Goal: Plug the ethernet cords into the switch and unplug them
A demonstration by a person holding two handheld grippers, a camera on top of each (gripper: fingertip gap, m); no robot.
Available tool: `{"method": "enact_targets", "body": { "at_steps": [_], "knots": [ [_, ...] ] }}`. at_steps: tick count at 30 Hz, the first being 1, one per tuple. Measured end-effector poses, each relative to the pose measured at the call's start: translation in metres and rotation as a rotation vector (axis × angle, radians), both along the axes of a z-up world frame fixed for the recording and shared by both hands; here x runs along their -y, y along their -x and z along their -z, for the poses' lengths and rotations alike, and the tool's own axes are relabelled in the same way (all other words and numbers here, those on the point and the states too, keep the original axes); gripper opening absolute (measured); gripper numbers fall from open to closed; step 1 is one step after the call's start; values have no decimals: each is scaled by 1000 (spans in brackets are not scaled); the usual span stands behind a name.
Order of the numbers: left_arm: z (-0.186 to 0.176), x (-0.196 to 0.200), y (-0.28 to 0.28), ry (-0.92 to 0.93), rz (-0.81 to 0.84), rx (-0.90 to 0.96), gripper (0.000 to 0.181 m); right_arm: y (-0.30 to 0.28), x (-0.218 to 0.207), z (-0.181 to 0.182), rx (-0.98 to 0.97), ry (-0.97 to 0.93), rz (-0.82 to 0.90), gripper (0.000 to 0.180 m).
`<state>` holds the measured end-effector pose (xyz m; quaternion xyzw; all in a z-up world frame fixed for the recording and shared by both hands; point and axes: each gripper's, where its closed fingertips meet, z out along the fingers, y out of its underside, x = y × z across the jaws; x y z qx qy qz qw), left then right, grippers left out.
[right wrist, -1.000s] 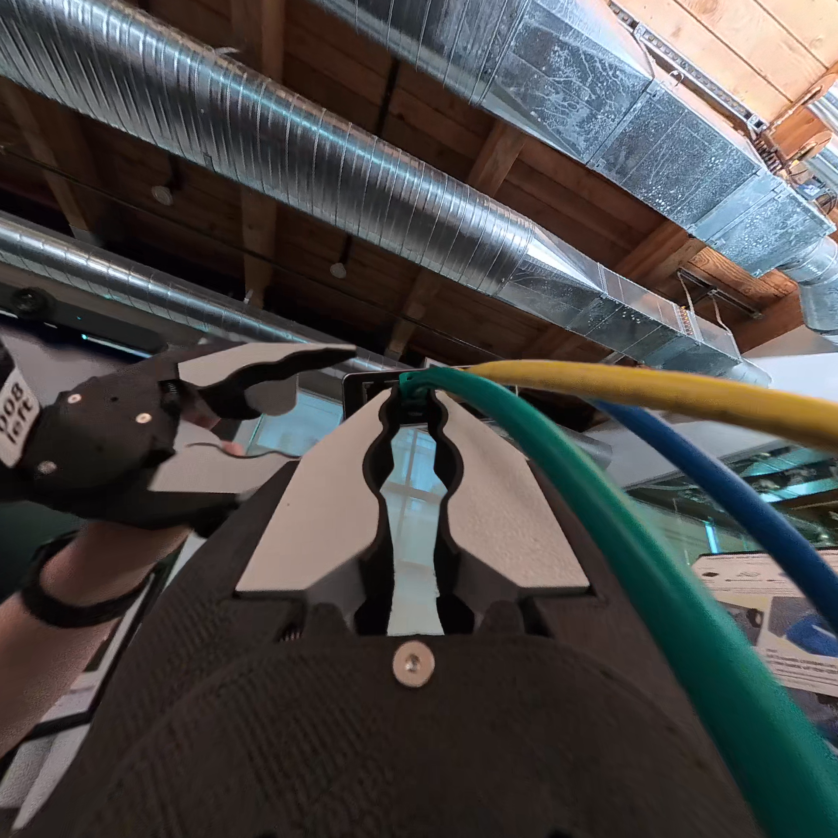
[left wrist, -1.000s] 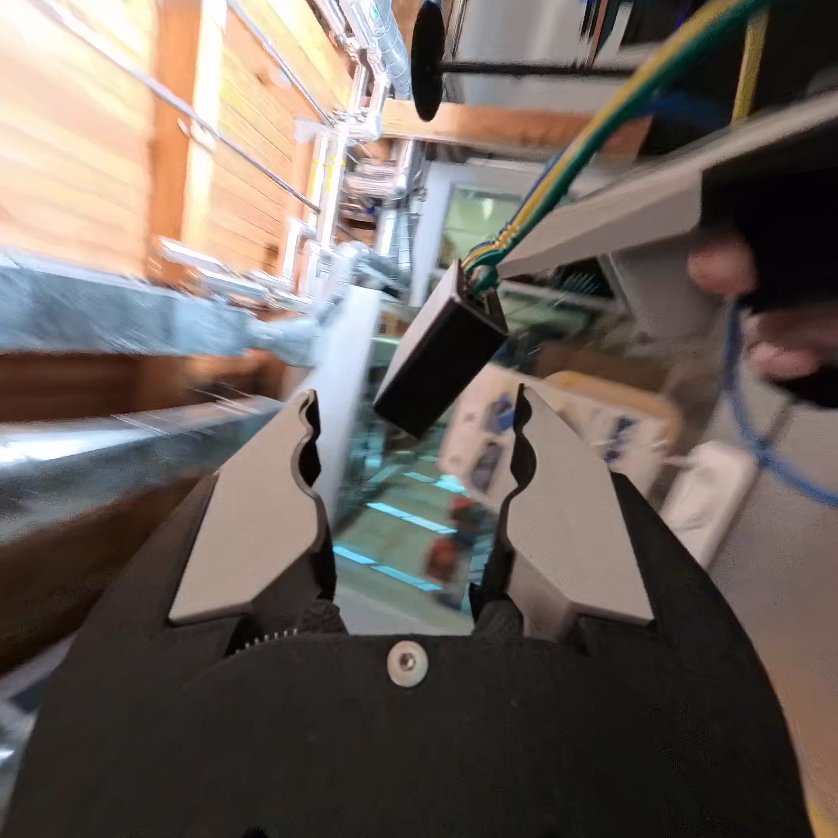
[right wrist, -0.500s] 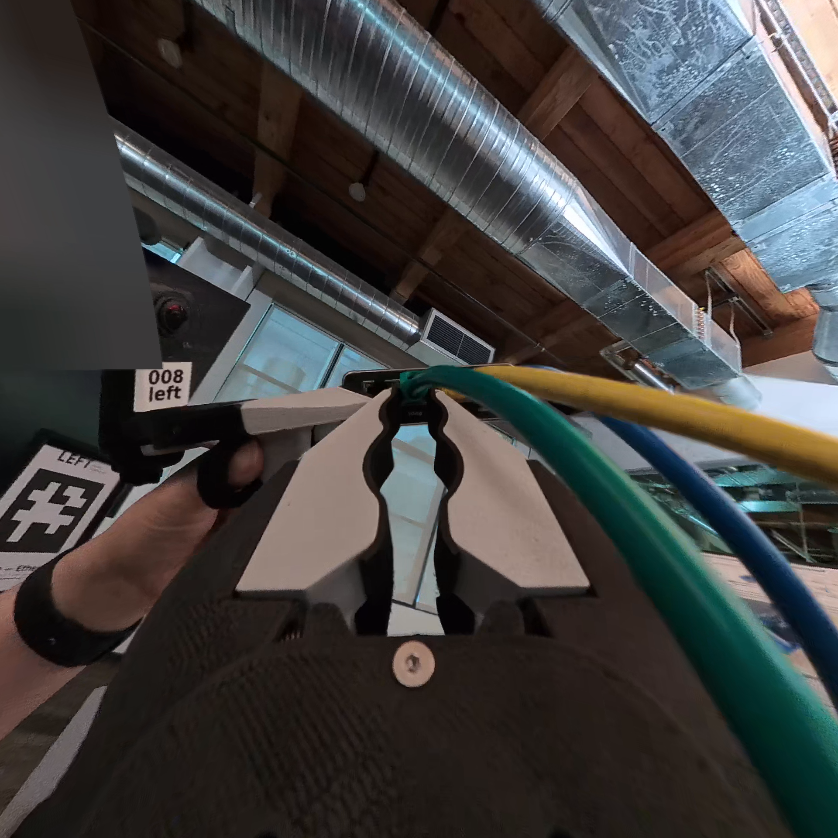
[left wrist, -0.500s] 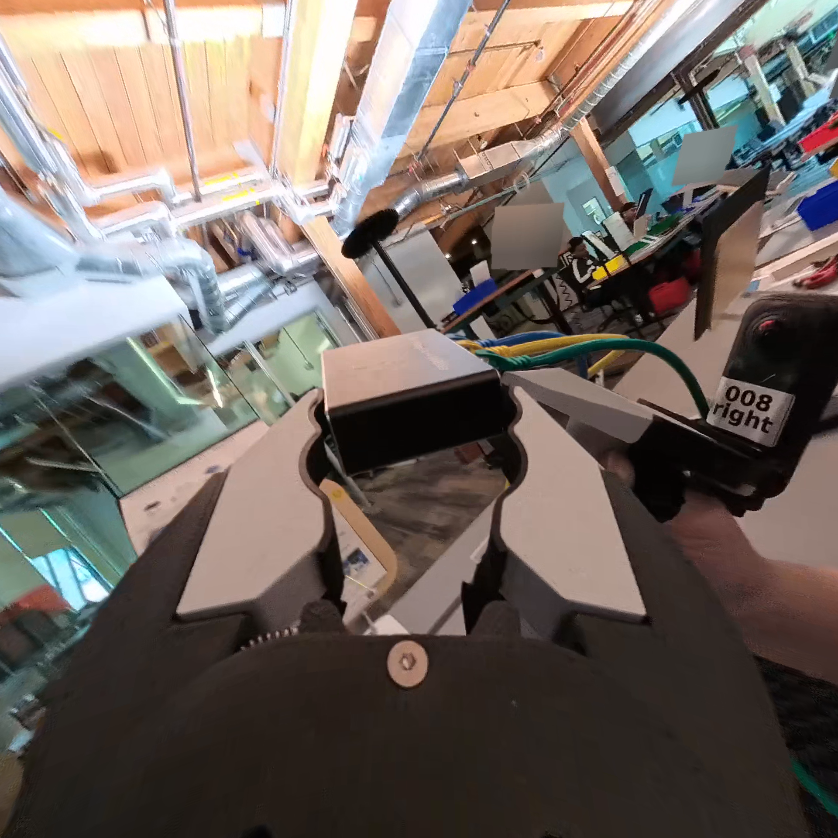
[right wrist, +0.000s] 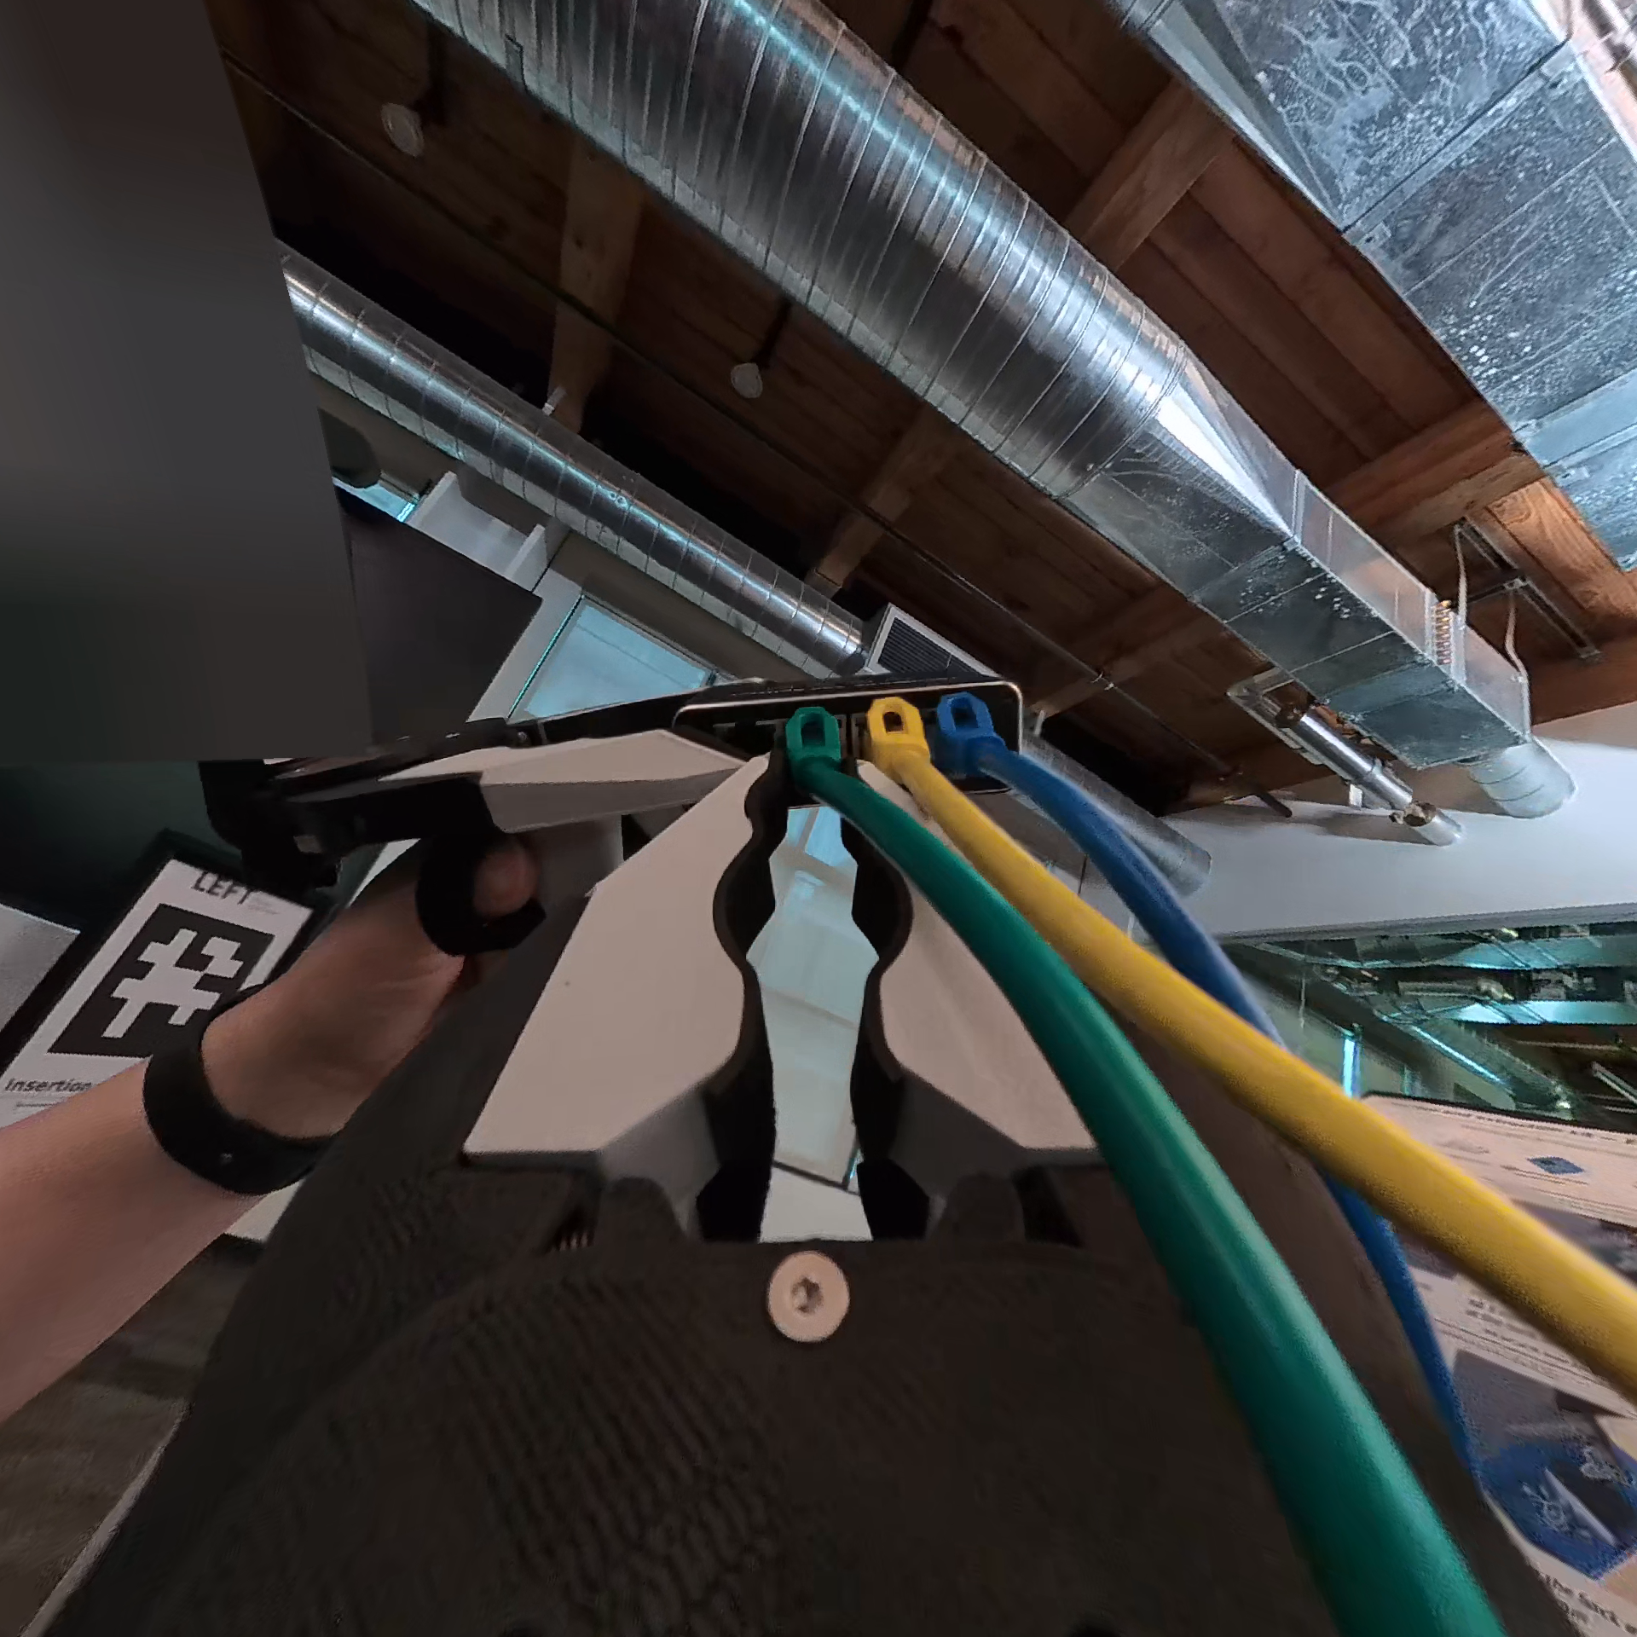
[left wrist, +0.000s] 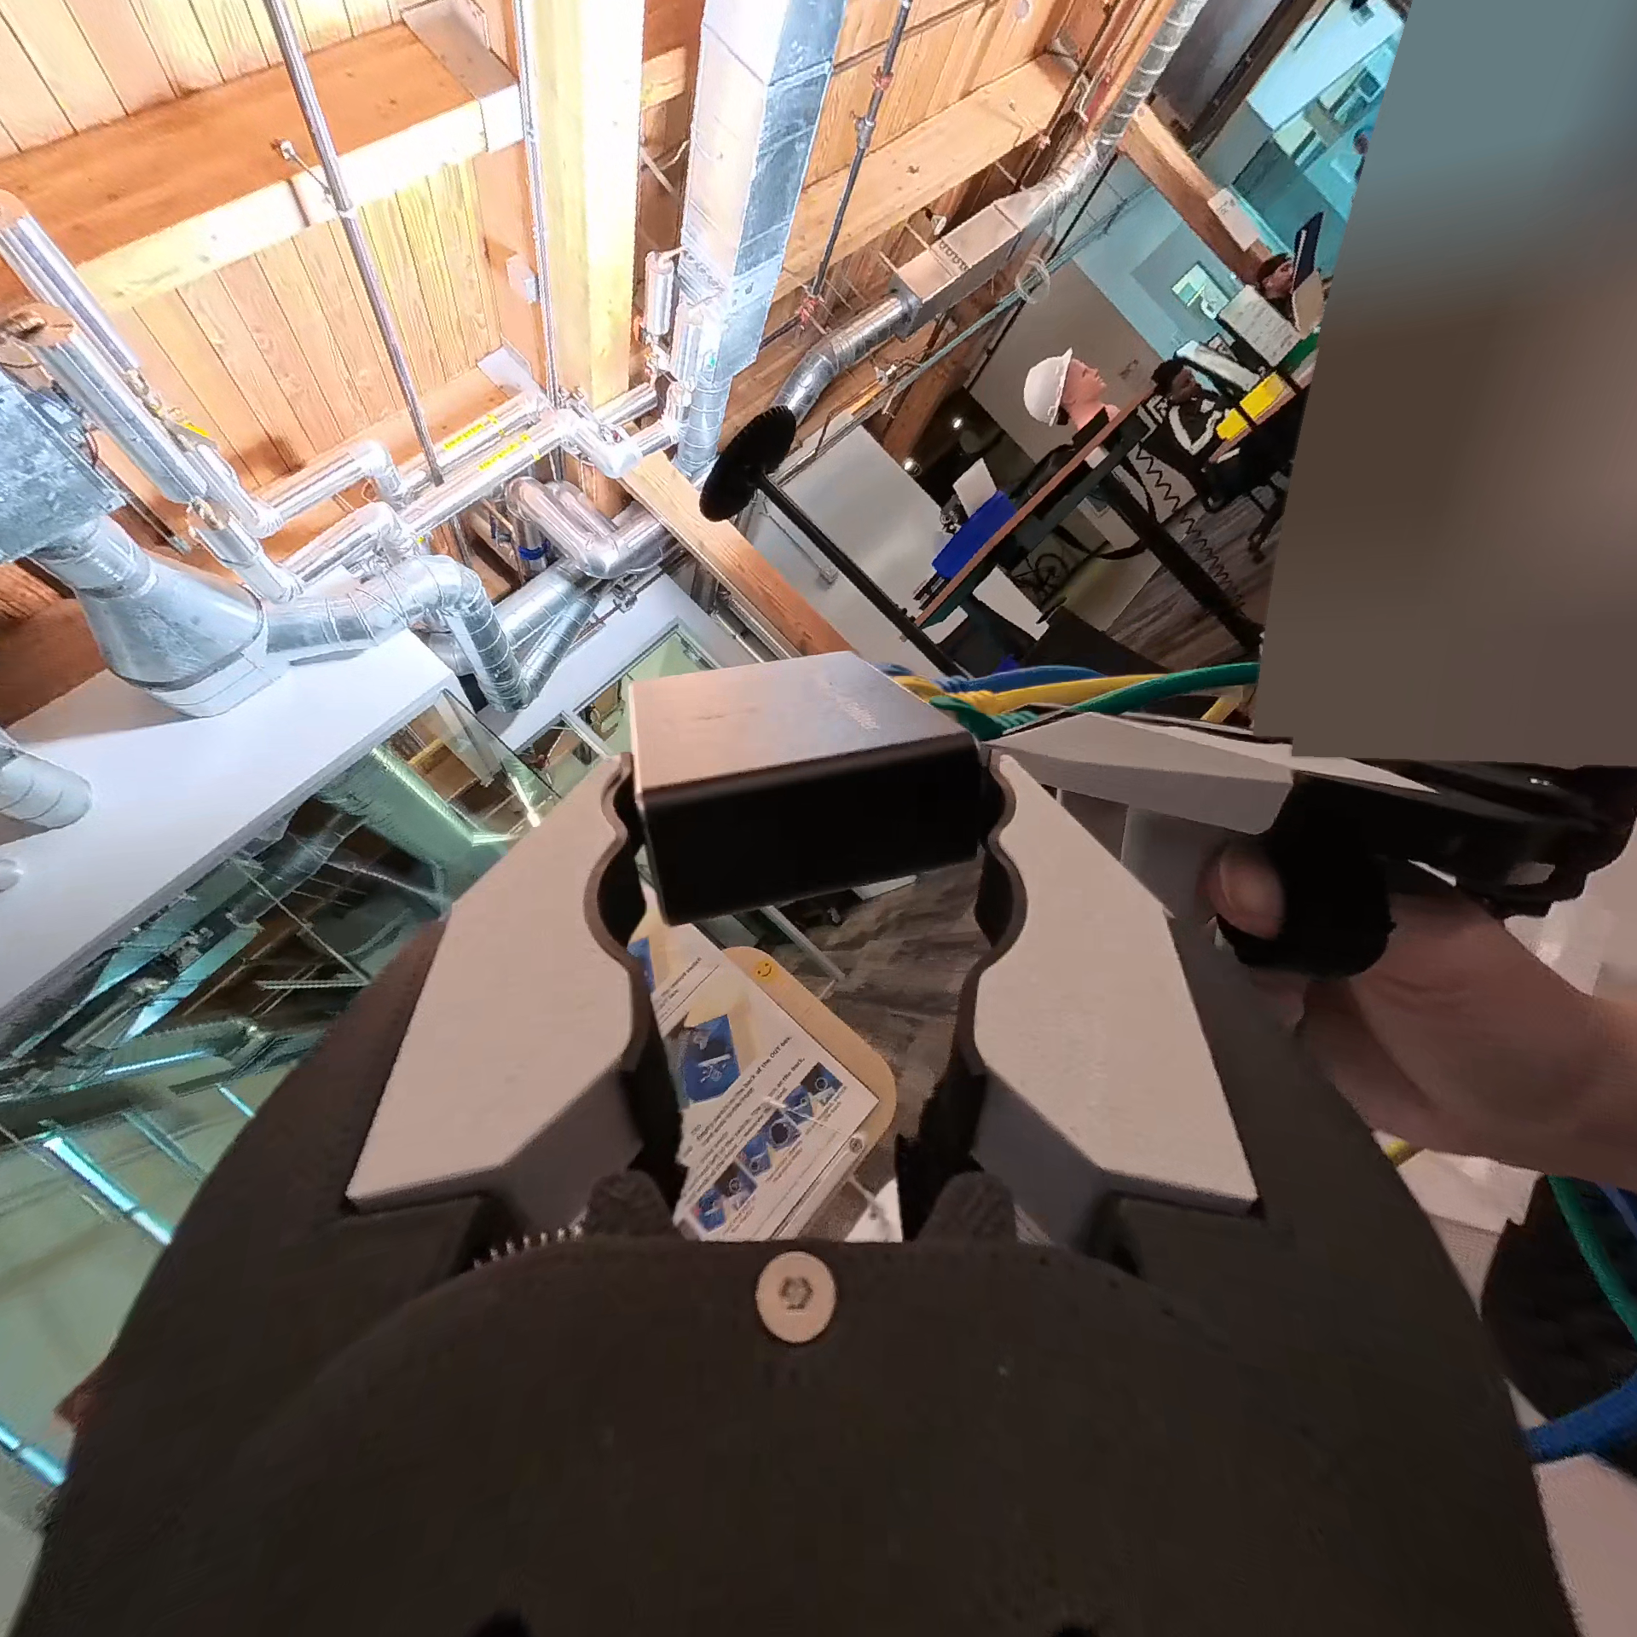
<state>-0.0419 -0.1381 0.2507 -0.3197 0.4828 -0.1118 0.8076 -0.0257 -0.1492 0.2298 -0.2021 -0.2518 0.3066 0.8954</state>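
The black switch (left wrist: pixel 797 779) is held up in the air. My left gripper (left wrist: pixel 806 797) is shut on its two short sides. In the right wrist view the switch's port face (right wrist: pixel 1001 700) holds a green plug (right wrist: pixel 810 740), a yellow plug (right wrist: pixel 895 722) and a blue plug (right wrist: pixel 961 717). My right gripper (right wrist: pixel 810 771) is shut on the green cord just behind its plug. The three cords run back over its right finger. The left gripper (right wrist: pixel 620 779) reaches the switch from the left. The right gripper (left wrist: pixel 1152 771) comes in from the right.
Both views point up at a wooden ceiling with metal ducts (right wrist: pixel 886 266) and pipes (left wrist: pixel 354 496). A hand (left wrist: pixel 1462 1045) holds the right gripper. A board with printed sheets (left wrist: pixel 779 1107) lies below the switch. People sit at desks (left wrist: pixel 1107 443) far off.
A second ago the switch hung from the cords and my left gripper was open, apart from it. The left gripper has come around the switch and shut on it. The right keeps its hold.
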Motion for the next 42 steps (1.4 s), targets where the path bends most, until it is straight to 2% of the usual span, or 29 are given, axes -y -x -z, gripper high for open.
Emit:
{"method": "enact_targets", "body": {
  "at_steps": [21,24,27,38,42],
  "knots": [
    [-7,11,-7,42,19,24,75,-5,9,-13,37,37,-12,10],
    [-10,9,-3,23,-10,-20,76,-1,6,-13,72,77,-28,11],
    [-14,19,0,0,33,3,75,0,12,-15,58,75,-92,10],
    [-19,36,12,-118,29,114,75,4,28,-17,108,26,-56,13],
    [-20,37,18,-103,47,123,75,5,33,-16,103,-13,-36,9]
  ]
}}
